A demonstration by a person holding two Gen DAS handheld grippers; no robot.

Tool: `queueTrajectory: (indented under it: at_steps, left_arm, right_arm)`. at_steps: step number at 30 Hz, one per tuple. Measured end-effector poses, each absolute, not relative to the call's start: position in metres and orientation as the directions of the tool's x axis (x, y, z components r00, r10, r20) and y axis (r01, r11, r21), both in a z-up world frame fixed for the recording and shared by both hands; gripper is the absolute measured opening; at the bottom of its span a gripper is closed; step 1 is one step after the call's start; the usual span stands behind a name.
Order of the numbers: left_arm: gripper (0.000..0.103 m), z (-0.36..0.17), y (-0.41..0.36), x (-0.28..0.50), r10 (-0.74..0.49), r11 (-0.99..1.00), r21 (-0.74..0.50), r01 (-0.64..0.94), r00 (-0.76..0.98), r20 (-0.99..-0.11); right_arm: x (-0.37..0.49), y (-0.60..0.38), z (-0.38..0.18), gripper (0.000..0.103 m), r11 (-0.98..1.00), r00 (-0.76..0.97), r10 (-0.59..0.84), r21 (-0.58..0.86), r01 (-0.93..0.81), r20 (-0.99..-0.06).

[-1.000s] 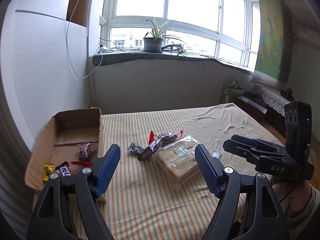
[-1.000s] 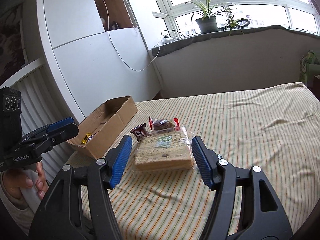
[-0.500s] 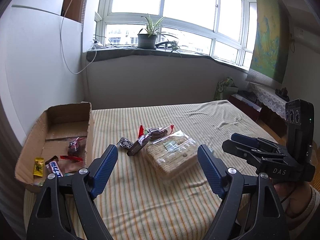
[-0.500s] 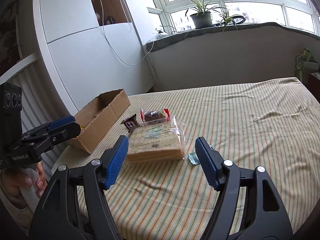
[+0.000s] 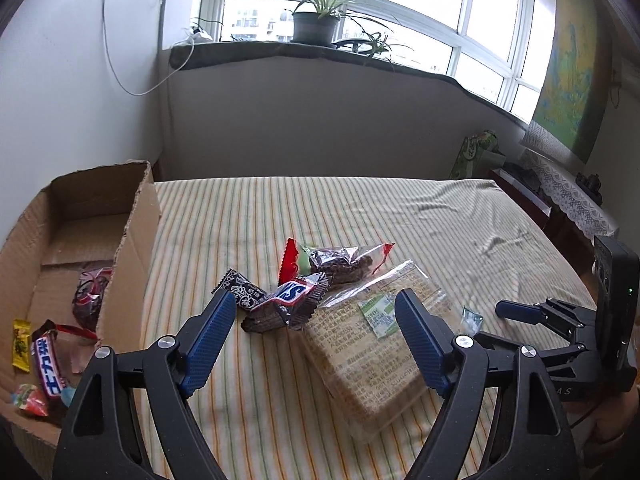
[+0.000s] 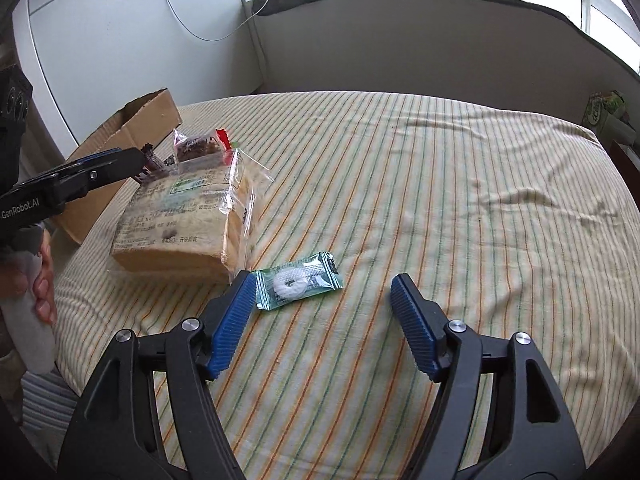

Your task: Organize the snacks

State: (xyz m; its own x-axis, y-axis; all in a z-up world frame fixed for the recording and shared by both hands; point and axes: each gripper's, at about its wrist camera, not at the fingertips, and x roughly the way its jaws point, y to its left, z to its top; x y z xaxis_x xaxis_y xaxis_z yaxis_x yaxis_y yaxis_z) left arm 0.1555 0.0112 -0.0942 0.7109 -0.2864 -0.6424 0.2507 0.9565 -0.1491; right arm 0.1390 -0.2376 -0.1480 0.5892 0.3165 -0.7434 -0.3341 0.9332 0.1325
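On the striped bedsheet, my left gripper point(image 5: 313, 296) is open just in front of a Snickers bar point(image 5: 290, 294). A black-and-white candy point(image 5: 244, 290) and a clear packet of brown snack point(image 5: 340, 264) lie close by. The bagged bread point(image 5: 380, 344) lies under its right finger. My right gripper point(image 6: 323, 282) is open low over the sheet, and a green-wrapped mint point(image 6: 298, 280) lies between its fingers, close to the left one. The bread point(image 6: 180, 220) is left of it. Each gripper shows in the other's view: the right gripper point(image 5: 504, 308) and the left gripper point(image 6: 136, 162).
An open cardboard box point(image 5: 132, 240) stands at the bed's left edge, holding a blue-and-white bar point(image 5: 48, 368), a yellow candy point(image 5: 20, 344) and a red-and-clear packet point(image 5: 90, 292). White cabinets rise behind it. A windowsill with potted plants point(image 5: 316, 20) runs along the far wall.
Both grippers have come forward and down toward the snacks. The right view has swung from the bread to the green mint, and its jaws have spread a little wider.
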Motion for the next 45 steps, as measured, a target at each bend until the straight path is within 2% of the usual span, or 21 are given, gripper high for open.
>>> queueTrajectory:
  at_steps: [8,10,14,15,16,18,20,22,25,26,45]
  left_arm:
    - [0.08,-0.103,0.012,0.175,-0.291,0.956,-0.172,0.237,0.702,-0.65]
    - [0.069,-0.105,0.015,0.179,-0.301,0.953,-0.194,0.231,0.698,-0.65]
    - [0.054,-0.107,0.02,0.183,-0.326,0.945,-0.231,0.23,0.687,-0.649]
    - [0.046,-0.108,0.021,0.183,-0.33,0.944,-0.234,0.233,0.686,-0.649]
    - [0.04,-0.108,0.021,0.184,-0.333,0.943,-0.237,0.234,0.682,-0.651]
    - [0.037,-0.109,0.021,0.183,-0.341,0.94,-0.244,0.239,0.682,-0.647]
    - [0.035,-0.109,0.023,0.182,-0.347,0.938,-0.251,0.24,0.684,-0.642]
    - [0.03,-0.109,0.026,0.181,-0.351,0.936,-0.26,0.237,0.687,-0.636]
    - [0.023,-0.106,0.03,0.177,-0.346,0.937,-0.264,0.227,0.7,-0.624]
    - [0.023,-0.106,0.032,0.175,-0.345,0.937,-0.268,0.223,0.702,-0.623]
    - [0.017,-0.113,0.059,0.125,-0.328,0.935,-0.316,0.16,0.724,-0.606]
  right_arm:
    - [0.154,-0.225,-0.149,0.073,0.921,0.563,0.302,0.084,-0.38,-0.769]
    - [0.153,-0.223,-0.149,0.073,0.92,0.563,0.291,0.065,-0.386,-0.774]
    - [0.15,-0.214,-0.151,0.073,0.912,0.561,0.267,0.017,-0.41,-0.784]
    - [0.149,-0.213,-0.151,0.072,0.912,0.562,0.266,0.014,-0.411,-0.783]
    - [0.149,-0.214,-0.151,0.068,0.911,0.562,0.271,0.019,-0.412,-0.781]
    - [0.148,-0.213,-0.15,0.057,0.908,0.564,0.277,0.019,-0.419,-0.778]
    - [0.147,-0.213,-0.149,0.038,0.905,0.568,0.278,0.013,-0.425,-0.774]
    - [0.148,-0.213,-0.148,0.032,0.903,0.567,0.285,0.019,-0.428,-0.773]
    - [0.147,-0.218,-0.147,0.012,0.91,0.578,0.282,0.023,-0.414,-0.765]
    - [0.147,-0.22,-0.147,0.01,0.912,0.581,0.288,0.033,-0.409,-0.761]
    - [0.111,-0.234,-0.132,0.008,0.923,0.624,0.315,0.08,-0.375,-0.715]
